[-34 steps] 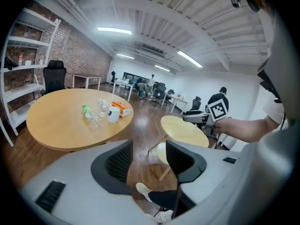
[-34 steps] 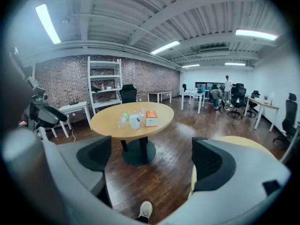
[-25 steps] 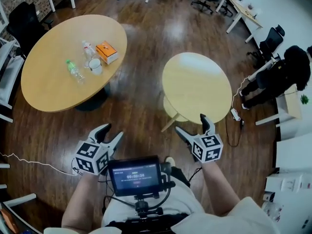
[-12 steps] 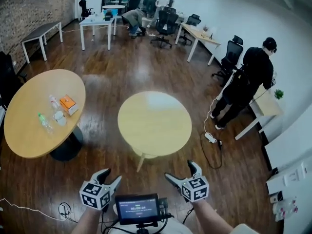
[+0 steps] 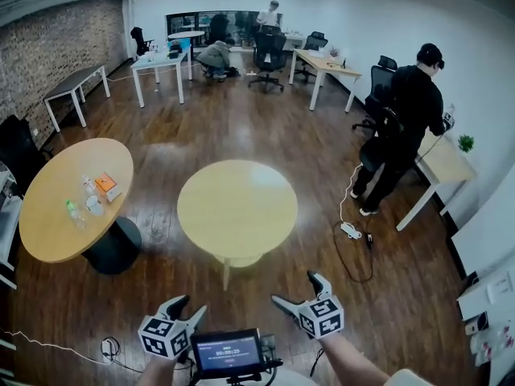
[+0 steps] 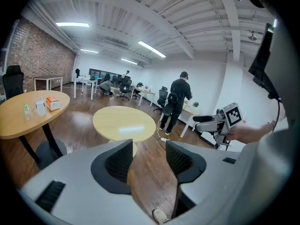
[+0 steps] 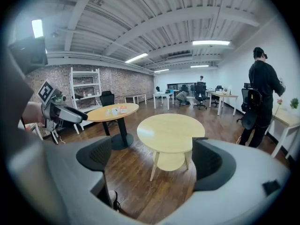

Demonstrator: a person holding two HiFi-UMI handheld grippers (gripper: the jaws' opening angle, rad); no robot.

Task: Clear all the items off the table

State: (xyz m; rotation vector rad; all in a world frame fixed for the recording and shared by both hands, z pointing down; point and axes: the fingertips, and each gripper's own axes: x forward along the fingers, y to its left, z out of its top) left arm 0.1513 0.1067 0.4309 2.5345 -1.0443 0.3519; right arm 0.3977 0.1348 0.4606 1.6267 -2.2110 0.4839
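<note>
Low at the near edge, left gripper (image 5: 189, 306) and right gripper (image 5: 296, 288), both with jaws apart over the wooden floor (image 5: 161, 135). Just ahead, a round table (image 5: 237, 207). Further left, on a second round table (image 5: 48, 236), close together: orange box (image 5: 105, 182), cup (image 5: 95, 205), clear bottle (image 5: 87, 186), green-labelled bottle (image 5: 74, 213).

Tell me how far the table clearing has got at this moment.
Done: nothing that shows. The orange box, clear bottle, green-capped bottle and mug all sit on the left round table. In hand: nothing. The left hand-held gripper and right hand-held gripper are both open and empty, held low, far from that table. Left: every item, probably starting with walking over.
</note>
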